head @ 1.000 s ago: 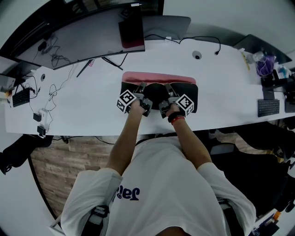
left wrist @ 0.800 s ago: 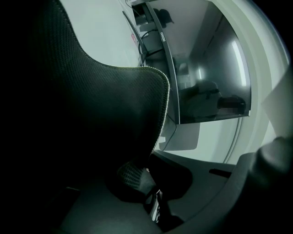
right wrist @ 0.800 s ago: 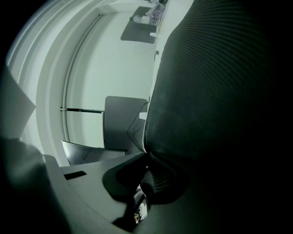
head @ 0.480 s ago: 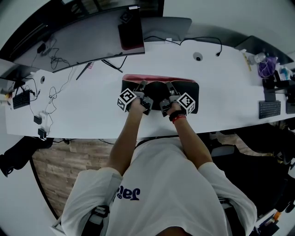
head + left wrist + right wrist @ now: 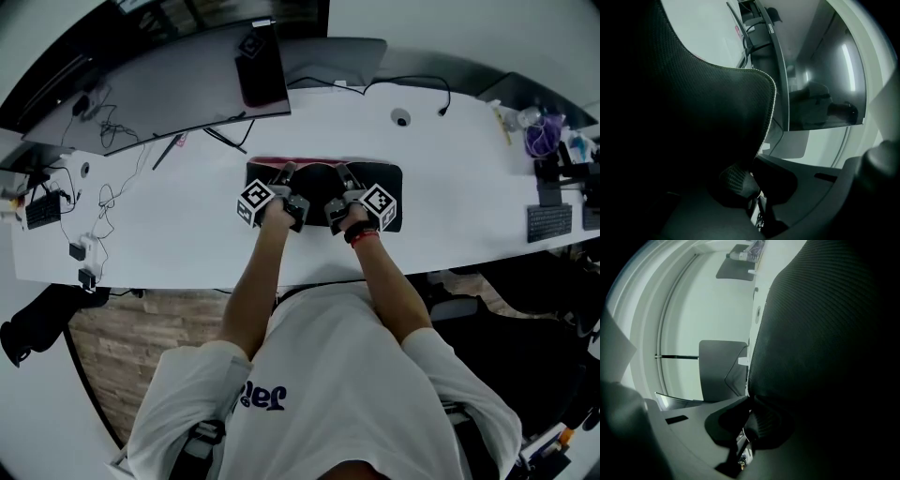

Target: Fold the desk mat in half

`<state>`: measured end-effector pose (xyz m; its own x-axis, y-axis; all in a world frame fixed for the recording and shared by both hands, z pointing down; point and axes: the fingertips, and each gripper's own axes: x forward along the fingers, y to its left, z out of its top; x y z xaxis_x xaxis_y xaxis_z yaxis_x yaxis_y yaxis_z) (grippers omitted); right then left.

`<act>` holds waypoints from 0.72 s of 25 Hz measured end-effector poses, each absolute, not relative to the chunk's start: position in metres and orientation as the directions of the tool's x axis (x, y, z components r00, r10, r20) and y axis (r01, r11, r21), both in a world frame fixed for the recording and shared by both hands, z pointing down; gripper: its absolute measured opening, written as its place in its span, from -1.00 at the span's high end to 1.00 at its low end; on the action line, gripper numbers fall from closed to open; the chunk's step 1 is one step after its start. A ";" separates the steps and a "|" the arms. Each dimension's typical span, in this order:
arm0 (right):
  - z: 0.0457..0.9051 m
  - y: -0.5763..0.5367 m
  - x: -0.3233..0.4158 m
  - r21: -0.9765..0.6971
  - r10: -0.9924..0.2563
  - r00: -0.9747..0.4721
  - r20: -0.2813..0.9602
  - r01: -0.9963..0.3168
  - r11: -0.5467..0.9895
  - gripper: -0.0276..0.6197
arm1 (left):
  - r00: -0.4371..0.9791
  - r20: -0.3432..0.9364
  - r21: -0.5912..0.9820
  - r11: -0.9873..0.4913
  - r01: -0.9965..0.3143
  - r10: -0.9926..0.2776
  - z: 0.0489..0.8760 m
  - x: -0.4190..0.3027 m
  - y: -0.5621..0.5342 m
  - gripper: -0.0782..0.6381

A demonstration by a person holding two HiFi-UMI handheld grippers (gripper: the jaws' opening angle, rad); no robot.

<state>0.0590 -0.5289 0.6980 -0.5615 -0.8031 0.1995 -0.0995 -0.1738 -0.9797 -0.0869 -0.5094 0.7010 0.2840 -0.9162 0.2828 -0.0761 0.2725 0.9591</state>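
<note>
The desk mat (image 5: 319,184) lies on the white desk (image 5: 187,225), its black underside folded up over the pink top. Only a thin pink strip (image 5: 314,161) shows at the far edge. My left gripper (image 5: 285,172) is shut on the folded flap's edge left of centre. My right gripper (image 5: 341,172) is shut on the same edge right of centre; its jaws have just been opening slightly, with the mat still between them. In the left gripper view the black textured mat (image 5: 708,112) fills the left, pinched at the left gripper (image 5: 751,185). The right gripper view shows the mat (image 5: 820,333) pinched at the right gripper (image 5: 750,423).
A wide curved monitor (image 5: 159,80) stands behind the mat, with a dark device (image 5: 260,58) in front of it. Cables and adapters (image 5: 94,202) lie at the left. A cable hole (image 5: 401,117) is at the back right, a keypad (image 5: 547,221) and a purple item (image 5: 539,137) far right.
Both grippers have carried the flap further toward the far edge. The pink strip there has shrunk from a broad band to a thin line.
</note>
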 end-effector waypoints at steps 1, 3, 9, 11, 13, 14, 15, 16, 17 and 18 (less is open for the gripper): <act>0.698 -0.530 0.059 -0.979 -0.801 -0.564 0.201 -0.102 -0.174 0.79 | 0.282 0.281 0.960 0.271 -0.073 -0.918 0.701 -0.088 -0.510 0.67; 0.695 -0.535 0.057 -0.981 -0.800 -0.568 0.193 -0.109 -0.160 0.79 | 0.276 0.269 0.963 0.261 -0.065 -0.923 0.699 -0.089 -0.513 0.67; 0.698 -0.547 0.055 -0.976 -0.798 -0.562 0.219 -0.118 -0.185 0.77 | 0.270 0.253 0.967 0.245 -0.062 -0.929 0.695 -0.091 -0.525 0.56; 0.698 -0.547 0.054 -0.975 -0.798 -0.561 0.221 -0.115 -0.189 0.72 | 0.271 0.244 0.970 0.238 -0.055 -0.931 0.694 -0.092 -0.526 0.49; 0.694 -0.546 0.052 -0.977 -0.798 -0.564 0.213 -0.120 -0.177 0.73 | 0.268 0.234 0.972 0.228 -0.055 -0.934 0.691 -0.093 -0.526 0.47; 0.692 -0.546 0.052 -0.978 -0.797 -0.567 0.206 -0.125 -0.164 0.73 | 0.268 0.229 0.973 0.222 -0.058 -0.936 0.690 -0.092 -0.526 0.47; 0.689 -0.546 0.051 -0.980 -0.796 -0.572 0.198 -0.130 -0.150 0.73 | 0.269 0.226 0.974 0.217 -0.063 -0.936 0.687 -0.092 -0.527 0.47; 0.685 -0.545 0.051 -0.981 -0.795 -0.577 0.190 -0.136 -0.136 0.73 | 0.269 0.222 0.975 0.212 -0.068 -0.937 0.685 -0.091 -0.526 0.47; 0.682 -0.544 0.051 -0.982 -0.794 -0.580 0.183 -0.142 -0.122 0.73 | 0.270 0.219 0.976 0.208 -0.070 -0.938 0.682 -0.090 -0.525 0.48; 0.678 -0.541 0.051 -0.983 -0.793 -0.582 0.178 -0.150 -0.110 0.73 | 0.271 0.215 0.977 0.203 -0.070 -0.938 0.679 -0.089 -0.523 0.48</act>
